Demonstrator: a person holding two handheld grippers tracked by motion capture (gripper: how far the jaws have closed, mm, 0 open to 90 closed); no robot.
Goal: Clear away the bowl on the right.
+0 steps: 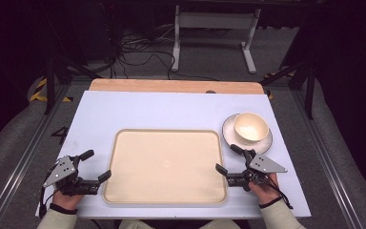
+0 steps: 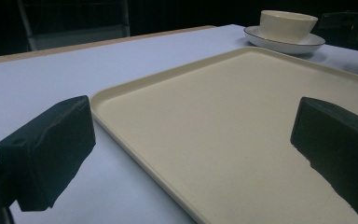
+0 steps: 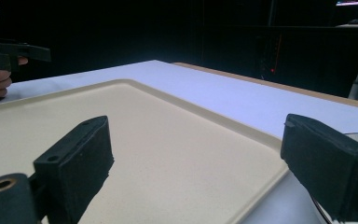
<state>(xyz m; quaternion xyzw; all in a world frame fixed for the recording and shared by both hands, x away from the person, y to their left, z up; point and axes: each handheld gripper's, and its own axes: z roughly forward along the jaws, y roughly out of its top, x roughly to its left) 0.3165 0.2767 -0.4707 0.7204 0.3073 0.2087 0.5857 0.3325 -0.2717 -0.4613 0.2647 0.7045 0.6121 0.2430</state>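
At centre of the white table (image 1: 171,107): one cream tray (image 1: 166,164), rectangular with rounded corners and a low raised rim, lying flat, nothing on it.

Left tongs (image 1: 97,165): held in the person's left hand (image 1: 66,193) at the tray's left edge, jaws spread wide and released, pointing toward the tray; the nearer jaw reaches the tray rim, the farther one stands over bare table. Grey three-cornered plate on top.

Right tongs (image 1: 228,159): held in the right hand (image 1: 263,183) at the tray's right edge, jaws likewise wide apart and gripping nothing, pointing inward at the tray. Both hands low, near the table's front edge, sleeves entering from below.

Left gripper view: jaws straddle the tray rim (image 2: 135,154), one over table, one over tray floor; bowl (image 2: 287,25) and saucer (image 2: 284,44) seen side-on beyond the far corner.

Right gripper view: jaws straddle the opposite rim (image 3: 256,196); left hand with its tongs (image 3: 9,53) visible across the tray.

Right rear of tray: cream bowl (image 1: 250,128), looking empty from above, seated on a dark-rimmed saucer (image 1: 228,130), just beyond the right tongs, apart from the tray.
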